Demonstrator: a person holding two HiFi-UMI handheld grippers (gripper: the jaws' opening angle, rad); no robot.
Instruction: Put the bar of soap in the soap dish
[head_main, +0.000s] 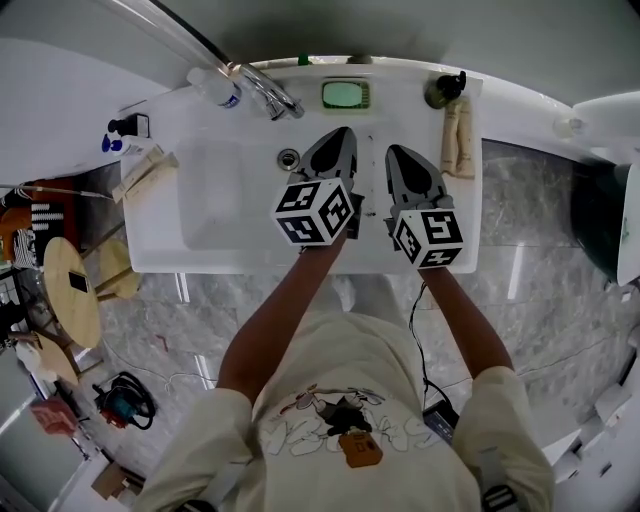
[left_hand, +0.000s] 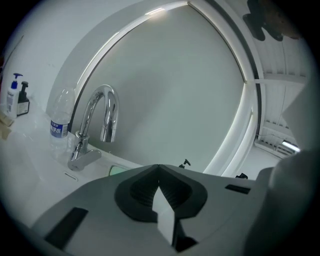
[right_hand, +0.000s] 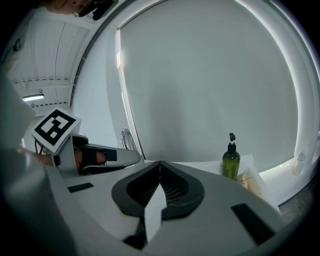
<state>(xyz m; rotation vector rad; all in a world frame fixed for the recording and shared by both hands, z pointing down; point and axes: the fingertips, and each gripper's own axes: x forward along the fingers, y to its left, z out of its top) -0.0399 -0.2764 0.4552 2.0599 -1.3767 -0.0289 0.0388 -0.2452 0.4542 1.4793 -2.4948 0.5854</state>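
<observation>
- Left hand-held gripper (head_main: 343, 133): jaws pressed together with nothing between them, poised over the sink basin (head_main: 215, 205) just in front of the soap dish (head_main: 325, 95).
- Right hand-held gripper (head_main: 398, 152): also closed and empty, close beside the left one, on the side nearer the green pump bottle (head_main: 445, 90).
- Soap dish: green-rimmed, on the worktop (head_main: 400, 100) behind the basin, just to the right of the faucet (head_main: 268, 95). The pale block filling it was read as the bar of soap (head_main: 346, 95). It was too small in the head view to tell whether it lay flat.
- Step in hand: the placement was judged complete, since the bar appeared to be in the dish and neither hand-held gripper carried anything.
- Next move: probably only a retreat from the dish, keeping clear of the faucet spout and the pump bottle. If the bar sat askew, it would need a light nudge with closed jaws.
</observation>
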